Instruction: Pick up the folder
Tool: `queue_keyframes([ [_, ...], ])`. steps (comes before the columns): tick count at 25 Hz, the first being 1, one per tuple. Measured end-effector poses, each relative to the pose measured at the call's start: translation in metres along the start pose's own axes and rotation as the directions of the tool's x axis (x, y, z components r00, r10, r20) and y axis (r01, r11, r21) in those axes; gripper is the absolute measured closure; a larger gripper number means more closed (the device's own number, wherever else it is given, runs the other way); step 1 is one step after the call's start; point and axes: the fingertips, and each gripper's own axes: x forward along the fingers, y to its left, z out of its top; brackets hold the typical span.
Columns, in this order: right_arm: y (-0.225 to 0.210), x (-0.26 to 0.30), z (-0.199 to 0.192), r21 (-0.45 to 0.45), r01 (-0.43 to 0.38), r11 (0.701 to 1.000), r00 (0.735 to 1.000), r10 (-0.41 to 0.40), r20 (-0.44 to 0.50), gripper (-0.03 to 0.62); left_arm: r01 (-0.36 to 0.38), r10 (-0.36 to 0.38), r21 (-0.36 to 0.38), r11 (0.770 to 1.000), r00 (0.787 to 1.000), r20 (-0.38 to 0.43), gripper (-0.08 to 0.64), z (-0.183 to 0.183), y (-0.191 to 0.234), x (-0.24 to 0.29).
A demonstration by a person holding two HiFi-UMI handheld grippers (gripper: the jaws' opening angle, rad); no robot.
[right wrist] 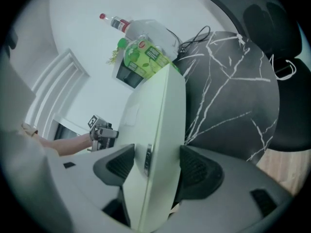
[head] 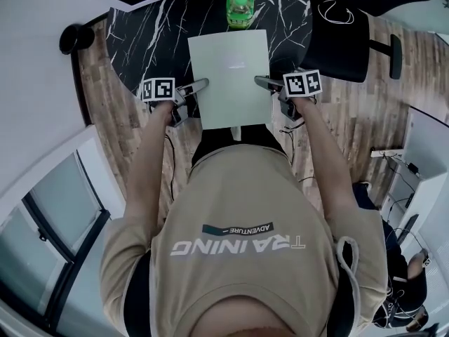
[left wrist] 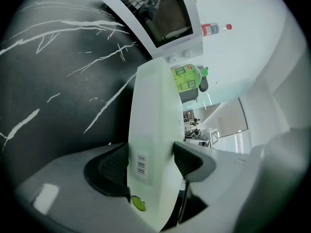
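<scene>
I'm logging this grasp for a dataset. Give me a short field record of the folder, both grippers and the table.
surface: black marble-patterned table
held item: pale green flat rectangular folder, near end past the table's front edge
left gripper: fingers on both faces at the folder's left edge
right gripper: fingers on both faces at the folder's right edge
also there: green plastic bottle by the folder's far edge
</scene>
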Motion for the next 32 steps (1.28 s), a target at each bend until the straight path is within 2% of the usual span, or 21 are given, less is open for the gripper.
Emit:
queue_keyframes([
  [4,0.013,-0.005,0.005,-0.040,0.019,0.999,1.000,-0.018,0.015,0.328,-0.023,0.023,0.077,0.997,1.000,0.007,0.284,0.005,-0.016,-0.010],
  [8,0.034,-0.019,0.025,-0.095,0.013,0.995,0.996,-0.005,0.088,0.328,-0.018,0.015,0.127,0.992,1.000,0.027,0.284,0.014,-0.037,-0.021],
  [12,0.056,-0.038,0.043,-0.176,0.049,0.983,0.988,-0.021,0.155,0.328,-0.006,-0.007,0.200,0.980,0.998,0.069,0.284,0.025,-0.063,-0.033],
  [18,0.092,-0.060,0.073,-0.278,0.080,0.957,0.970,-0.011,0.245,0.328,-0.043,-0.005,0.332,0.942,0.990,0.143,0.284,0.047,-0.097,-0.060],
  [23,0.124,-0.087,0.109,-0.372,0.121,0.920,0.944,0.009,0.329,0.328,-0.049,-0.044,0.427,0.903,0.978,0.206,0.284,0.072,-0.135,-0.081],
  [32,0.174,-0.127,0.159,-0.485,0.172,0.858,0.900,0.063,0.430,0.328,-0.042,-0.123,0.529,0.848,0.954,0.272,0.283,0.105,-0.192,-0.111],
])
